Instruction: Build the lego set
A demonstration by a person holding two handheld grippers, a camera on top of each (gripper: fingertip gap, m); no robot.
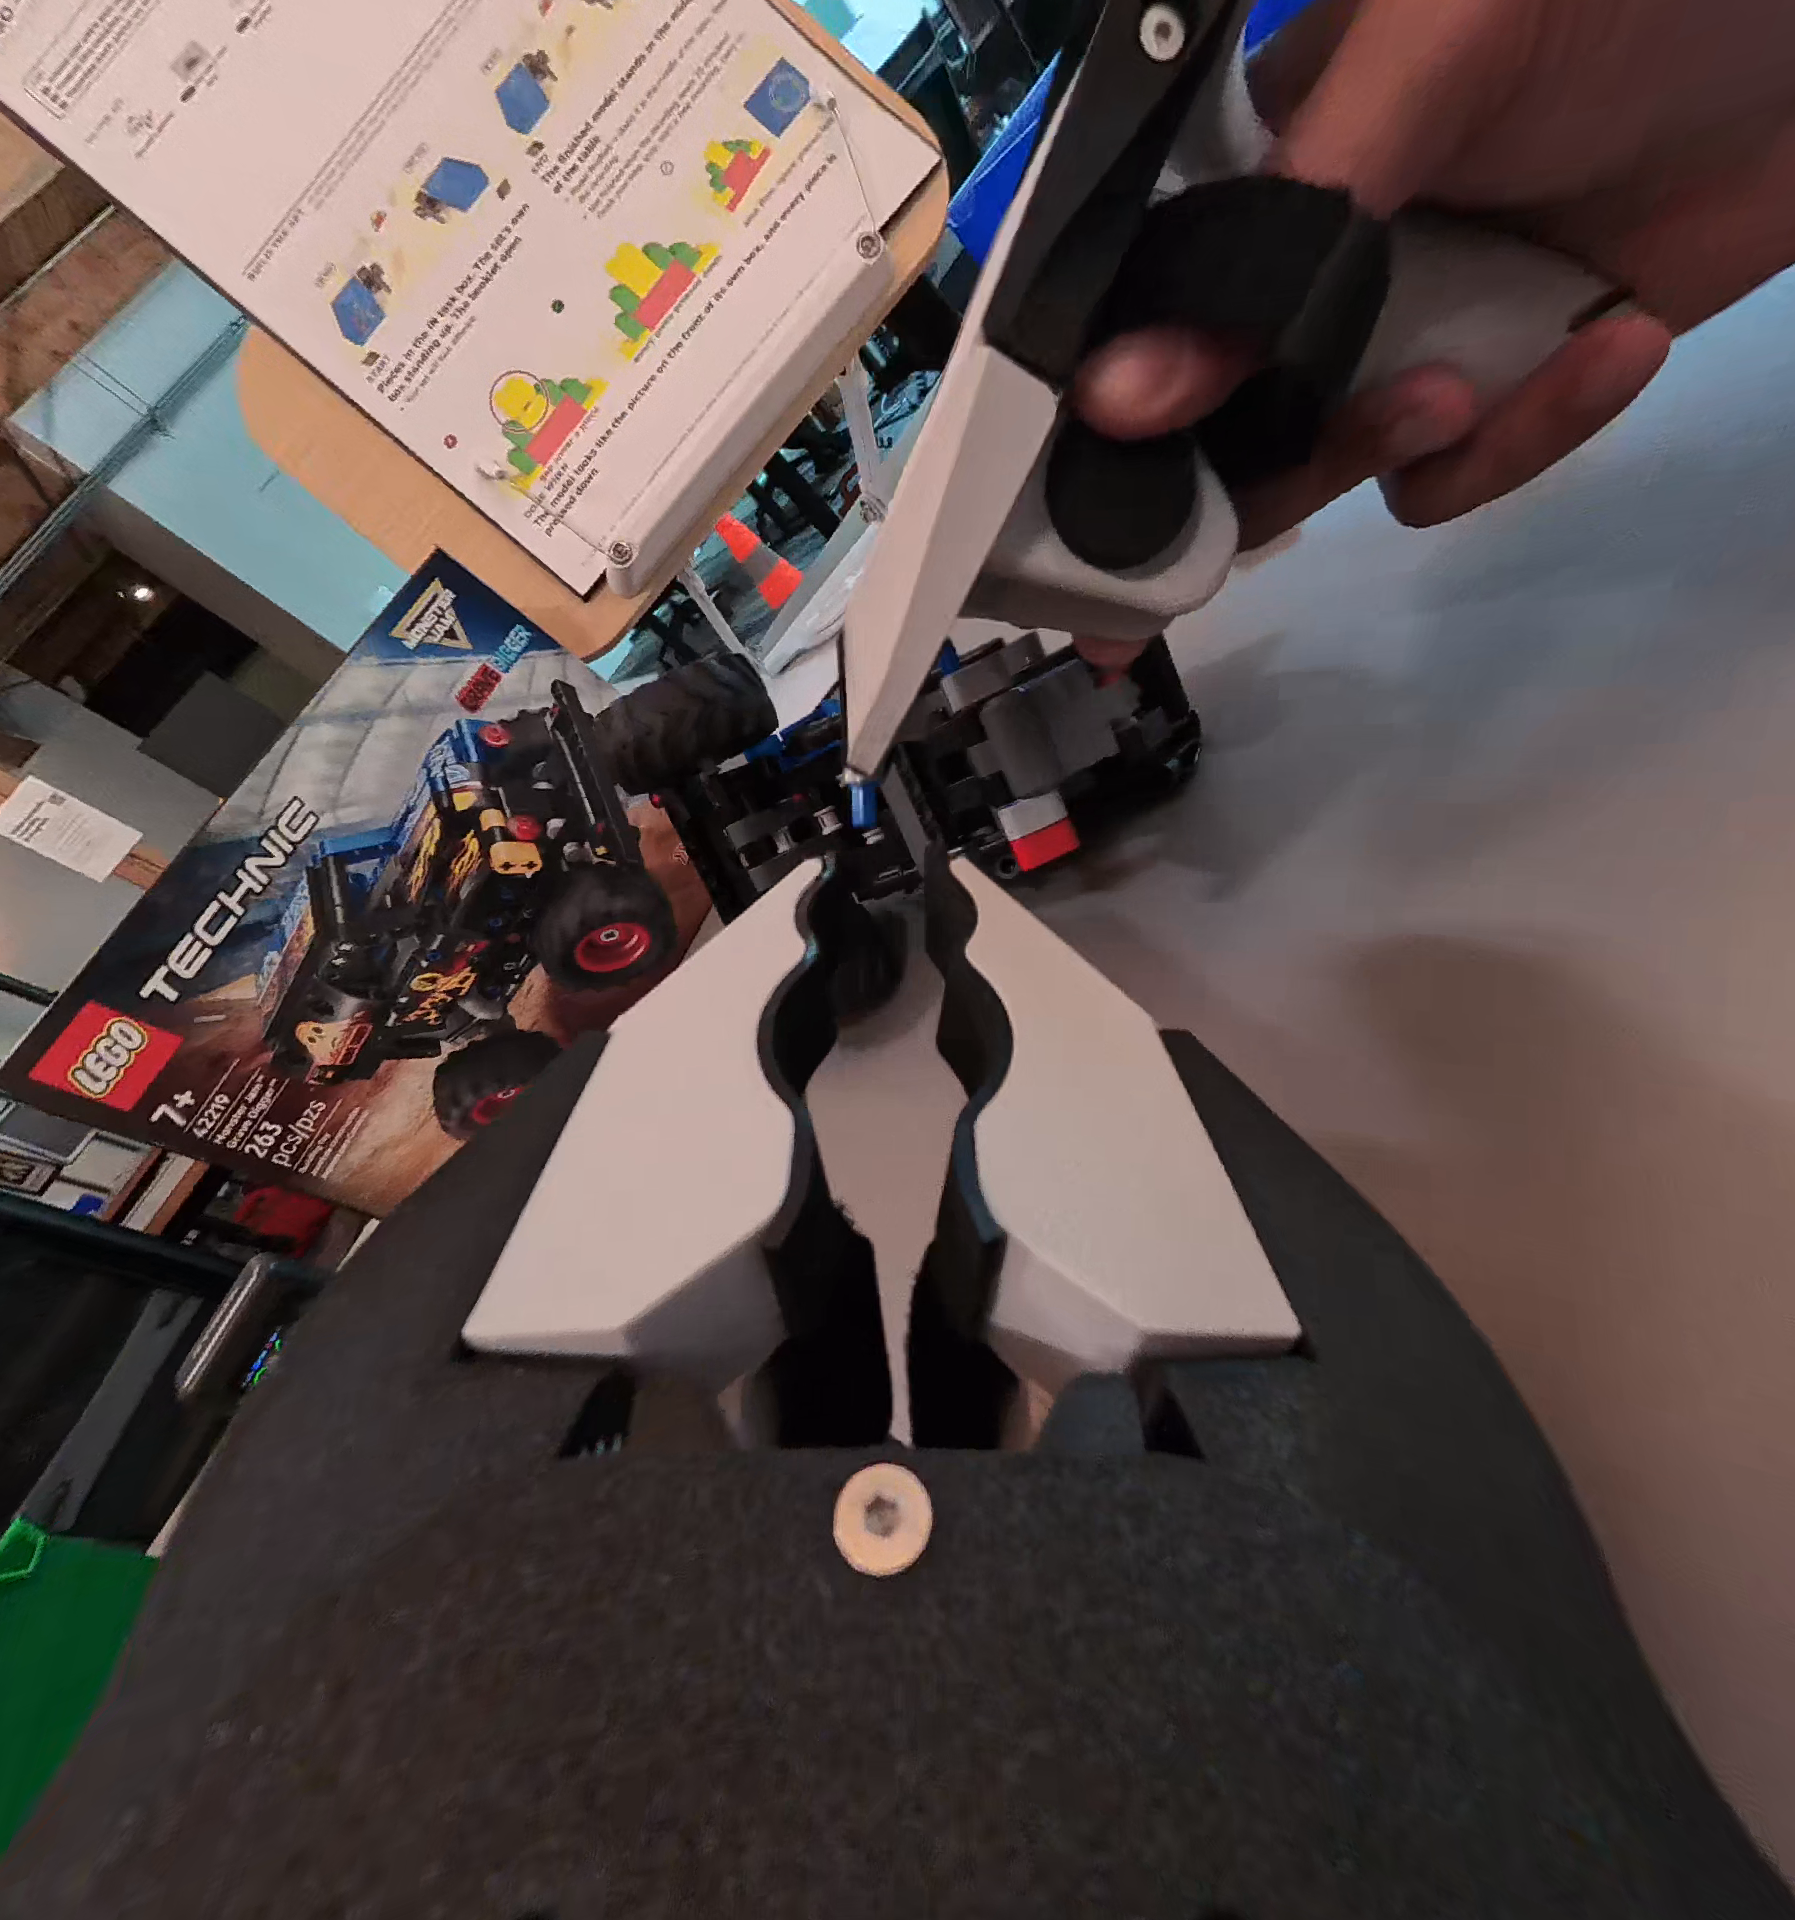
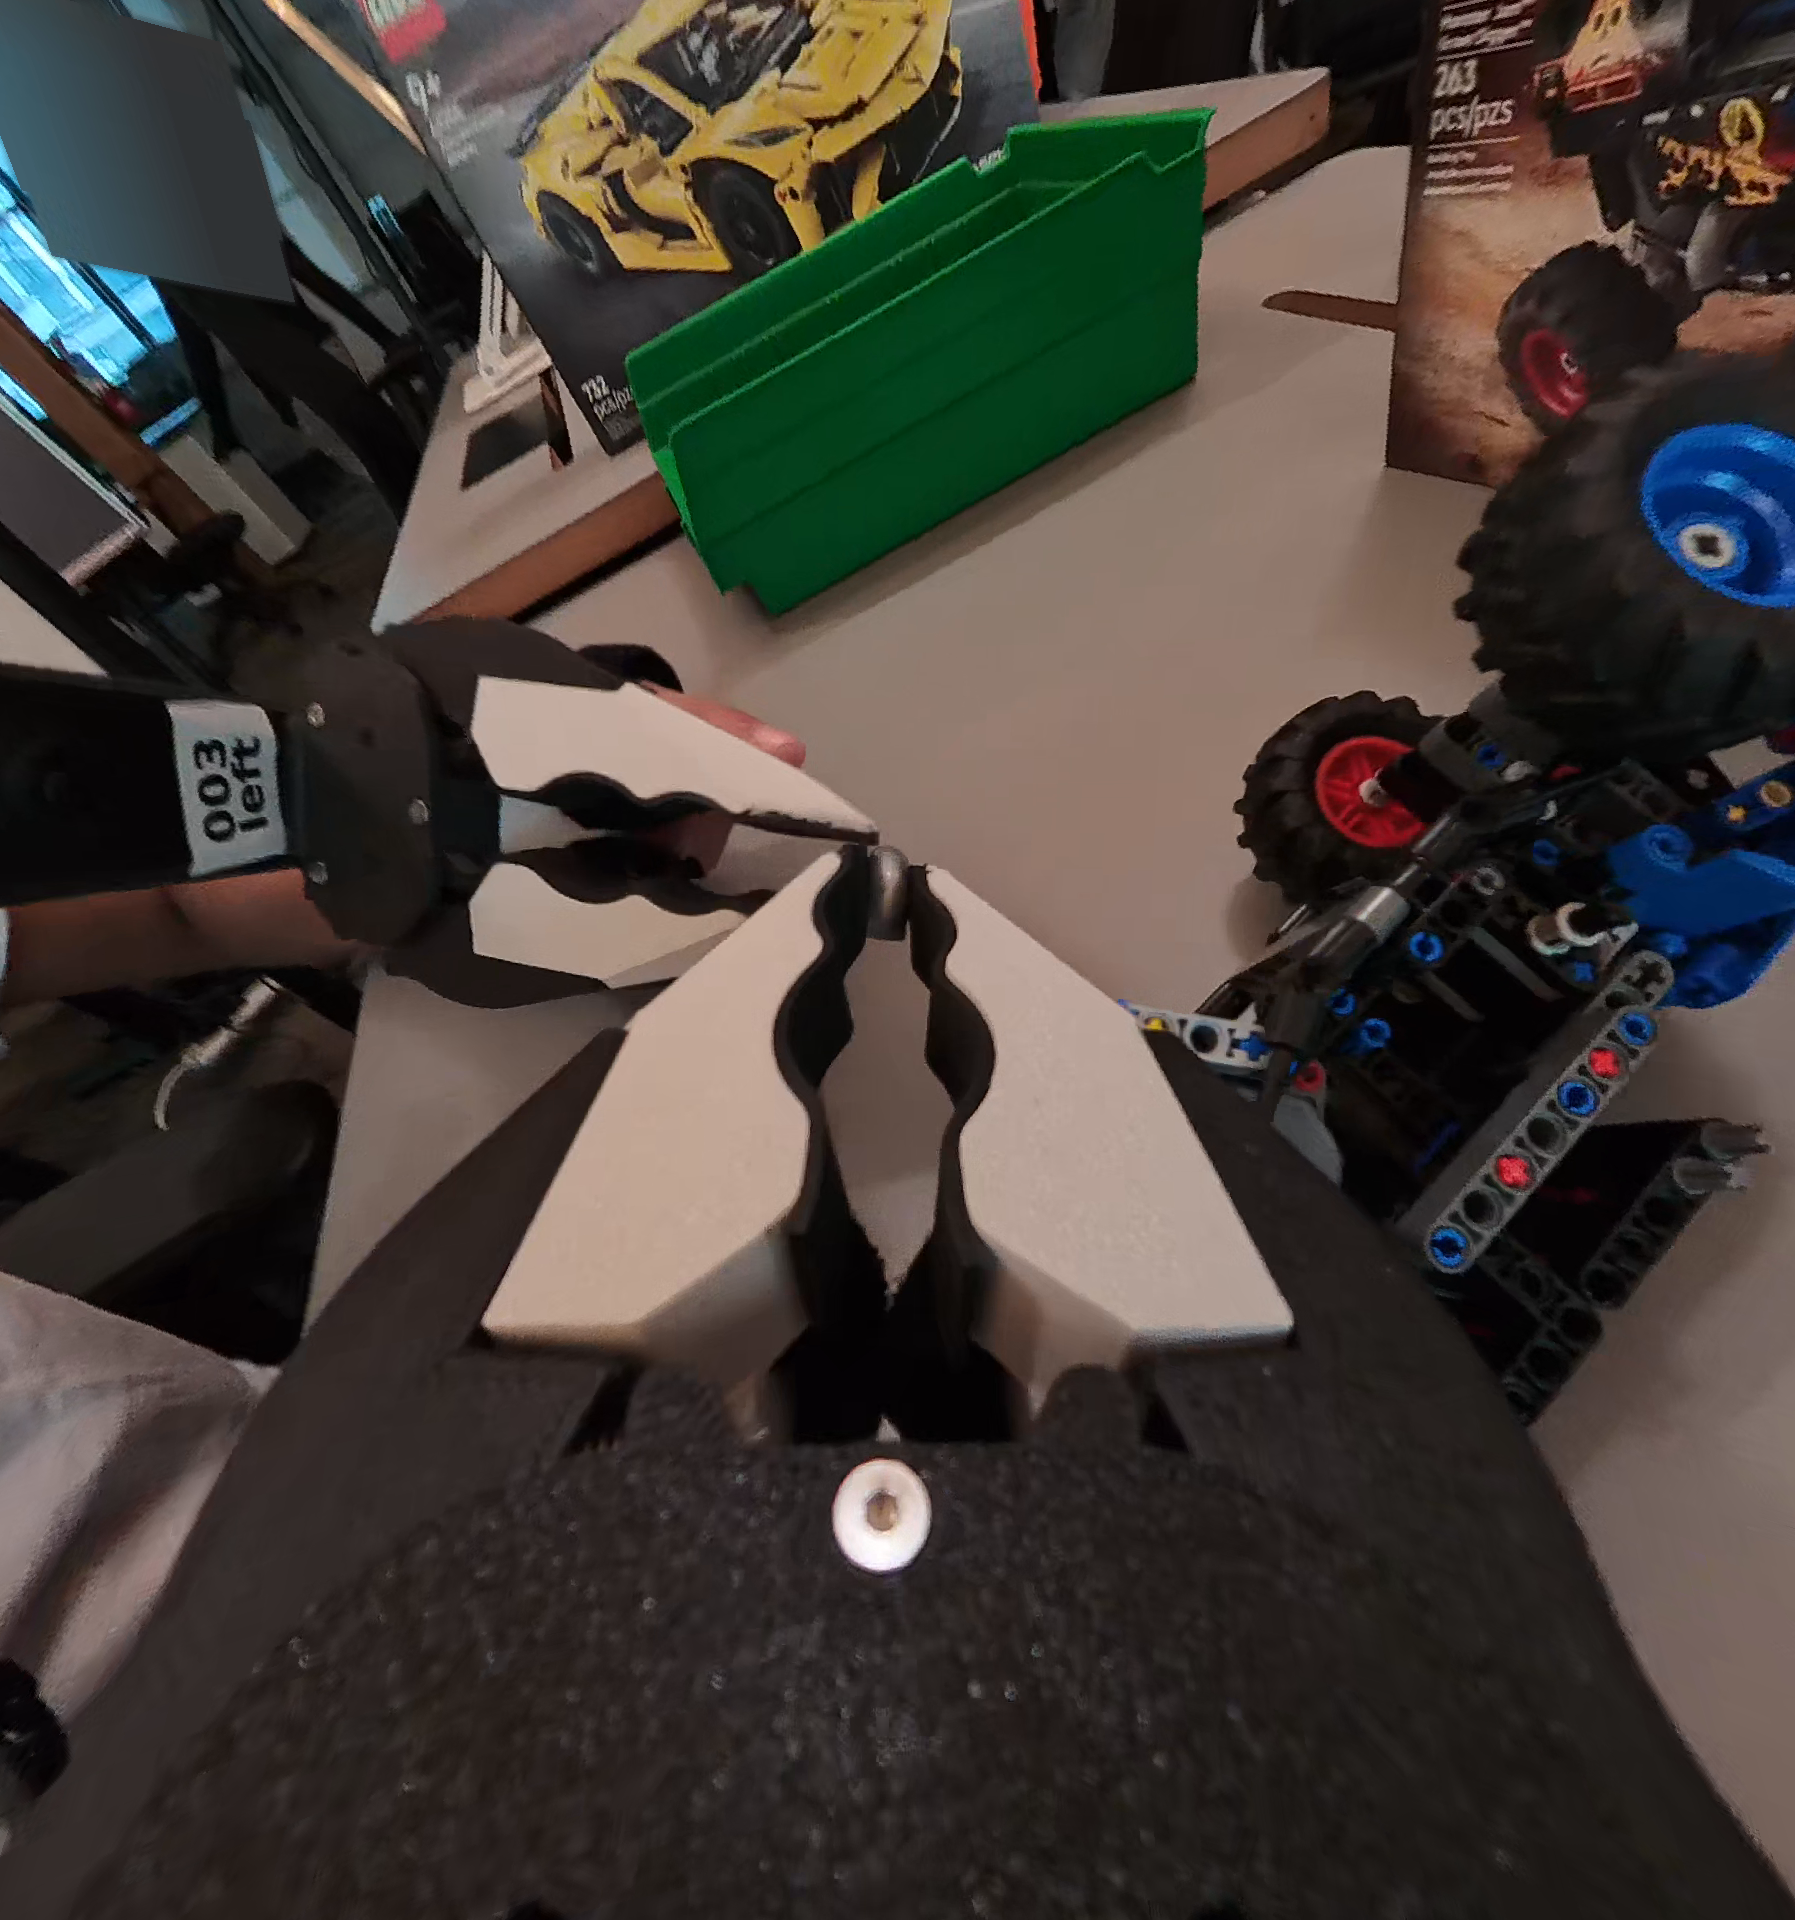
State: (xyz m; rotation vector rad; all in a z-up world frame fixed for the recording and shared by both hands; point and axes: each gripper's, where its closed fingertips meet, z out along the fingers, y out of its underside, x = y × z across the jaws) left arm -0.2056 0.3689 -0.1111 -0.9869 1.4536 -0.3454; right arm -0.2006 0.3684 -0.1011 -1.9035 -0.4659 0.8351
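Note:
My right gripper (image 2: 885, 883) is shut on a small grey round piece (image 2: 888, 891) at its fingertips, held above the table (image 2: 1028, 675). My left gripper (image 2: 820, 862) comes in from the left, its upper fingertip almost touching that piece. In the left wrist view the left gripper (image 1: 877, 883) has its jaws slightly apart. A dark round shape (image 1: 862, 966) shows in the gap, and I cannot tell whether it is held. The right gripper (image 1: 857, 774) points down just above the left fingertips. A part-built brick truck (image 2: 1495, 987) lies to the right.
The truck has a large black tyre with a blue hub (image 2: 1745, 530) and a smaller red-hubbed wheel (image 2: 1366, 795). A green bin (image 2: 924, 364) stands behind, with a yellow-car box (image 2: 716, 135) and a truck box (image 1: 353, 935). An instruction sheet on a board (image 1: 457, 208) stands at the back. Less than 4 cm separates the two grippers' tips.

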